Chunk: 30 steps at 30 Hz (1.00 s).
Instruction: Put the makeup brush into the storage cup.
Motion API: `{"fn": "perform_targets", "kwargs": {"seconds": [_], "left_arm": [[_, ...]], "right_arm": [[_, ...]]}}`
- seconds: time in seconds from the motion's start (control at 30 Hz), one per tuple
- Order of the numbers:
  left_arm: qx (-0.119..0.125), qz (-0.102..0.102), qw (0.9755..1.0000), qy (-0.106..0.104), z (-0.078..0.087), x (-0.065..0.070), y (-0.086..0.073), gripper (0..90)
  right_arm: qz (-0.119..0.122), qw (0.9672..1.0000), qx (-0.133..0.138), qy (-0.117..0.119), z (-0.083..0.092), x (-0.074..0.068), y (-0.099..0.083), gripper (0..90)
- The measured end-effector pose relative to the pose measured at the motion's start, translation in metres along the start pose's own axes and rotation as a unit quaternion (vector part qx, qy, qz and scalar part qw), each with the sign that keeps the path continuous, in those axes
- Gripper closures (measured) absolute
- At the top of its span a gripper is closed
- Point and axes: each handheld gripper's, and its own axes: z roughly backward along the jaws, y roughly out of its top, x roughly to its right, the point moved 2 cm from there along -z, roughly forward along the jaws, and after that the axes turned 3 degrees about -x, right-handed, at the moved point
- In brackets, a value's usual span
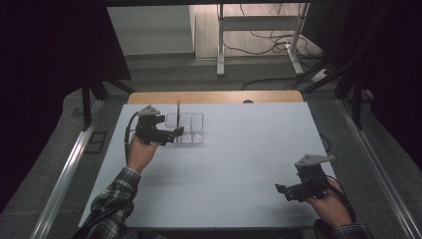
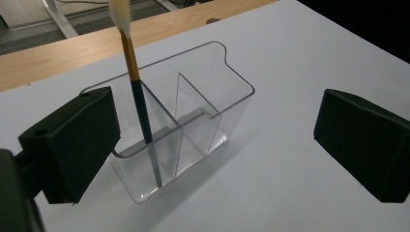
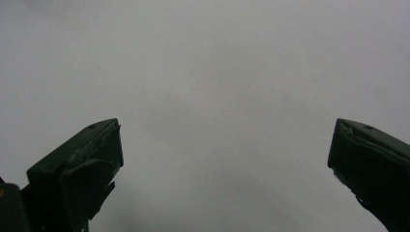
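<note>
A clear plastic holder (image 1: 191, 127) with several compartments stands on the white table (image 1: 229, 164) at the back left. A brush (image 2: 138, 92) with a dark handle, a tan ferrule and a pale tip leans upright in its left compartment (image 2: 145, 159). The brush (image 1: 178, 110) is a thin dark stick in the high view. My left gripper (image 1: 178, 133) hovers just before the holder (image 2: 193, 116), jaws wide apart and holding nothing. My right gripper (image 1: 280, 189) rests near the table's front right corner, open over bare table (image 3: 217, 96).
A wooden strip (image 1: 214, 96) runs along the table's far edge. Beyond it are a metal desk frame (image 1: 259, 35) and loose cables (image 1: 268, 45) on the floor. Metal rails (image 1: 64, 169) flank the table on both sides.
</note>
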Motion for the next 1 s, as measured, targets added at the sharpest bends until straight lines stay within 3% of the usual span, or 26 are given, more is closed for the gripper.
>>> {"fn": "perform_targets", "kwargs": {"seconds": [0.33,0.8,1.0], "left_arm": [[0.0,-0.004,0.9999,-0.01,0.008,0.007,-0.004,3.2],[-0.009,-0.014,0.9999,-0.003,0.02,0.012,-0.014,3.2],[-0.003,-0.01,0.9999,-0.01,0.024,0.014,-0.018,3.2]], "right_arm": [[0.0,1.0,0.0,0.0,0.0,0.0,0.0,0.0],[0.001,1.0,0.003,0.0,0.0,0.0,0.0,0.0],[-0.003,1.0,0.006,0.001,0.001,0.0,0.001,0.0]]}}
